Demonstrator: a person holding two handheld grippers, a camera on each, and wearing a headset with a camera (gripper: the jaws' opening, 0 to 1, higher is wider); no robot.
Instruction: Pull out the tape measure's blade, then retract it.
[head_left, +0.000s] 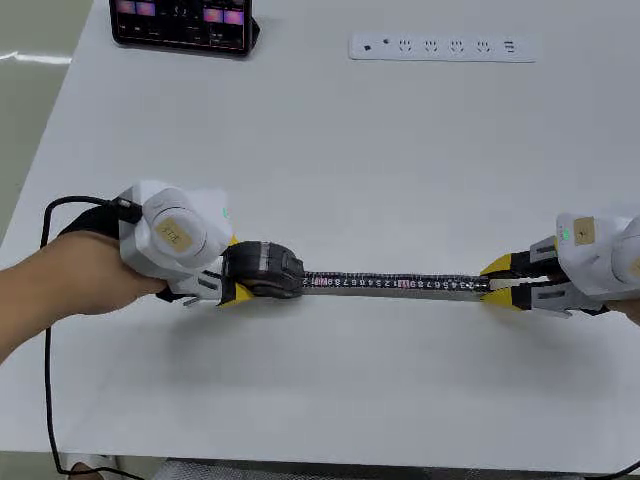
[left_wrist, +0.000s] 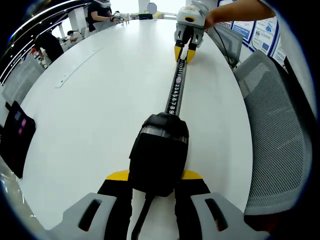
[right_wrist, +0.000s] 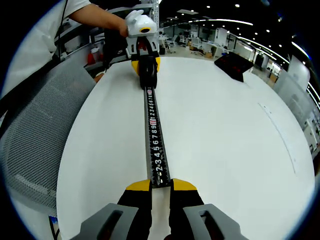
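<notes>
A black tape measure case lies on the white table, held between the jaws of my left gripper. In the left gripper view the case sits between the yellow-tipped fingers, and the blade runs away to the right gripper. The dark numbered blade stretches flat across the table to my right gripper, which is shut on the blade's end. In the right gripper view the blade leads from my jaws to the case.
A white power strip lies at the table's far edge, and a dark device with lit keys sits at the far left. A black cable trails off the table's left front. A mesh chair stands beside the table.
</notes>
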